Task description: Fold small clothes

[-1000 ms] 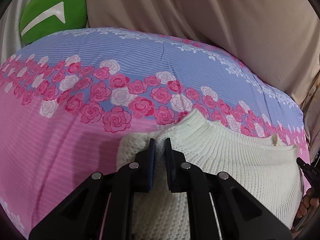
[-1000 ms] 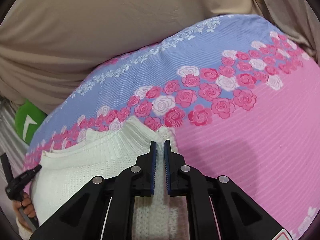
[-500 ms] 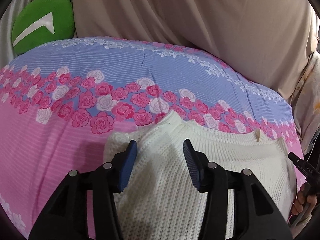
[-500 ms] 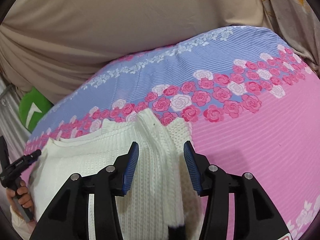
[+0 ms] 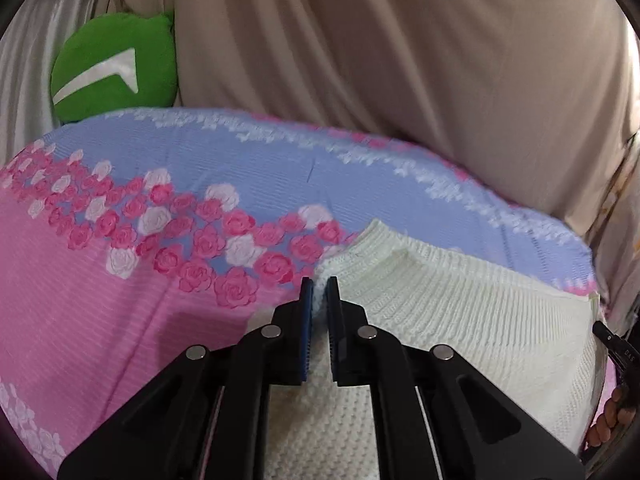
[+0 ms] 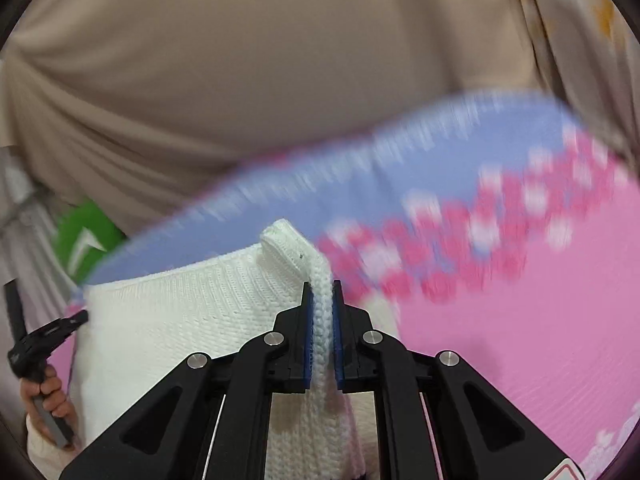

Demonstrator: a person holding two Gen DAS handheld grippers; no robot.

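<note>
A white knit sweater (image 5: 460,320) lies on a bed sheet (image 5: 100,320) with pink and blue bands and roses. My left gripper (image 5: 319,286) is shut on the sweater's left edge, knit showing between the blue pads. My right gripper (image 6: 321,288) is shut on a fold of the sweater's (image 6: 180,320) right edge, lifting it off the sheet (image 6: 520,340). The sweater stretches between both grippers. Each gripper's handle and the holding hand show at the edge of the other's view.
A beige cloth (image 5: 400,60) hangs behind the bed. A green cushion with a white mark (image 5: 116,76) sits at the back left, also in the right wrist view (image 6: 86,240). Patterned fabric (image 6: 580,40) hangs at the right.
Both grippers, shut a second ago, opened half a second ago and have shut again on the sweater's side edges. The right gripper is now moving, lifting its edge; its view is blurred.
</note>
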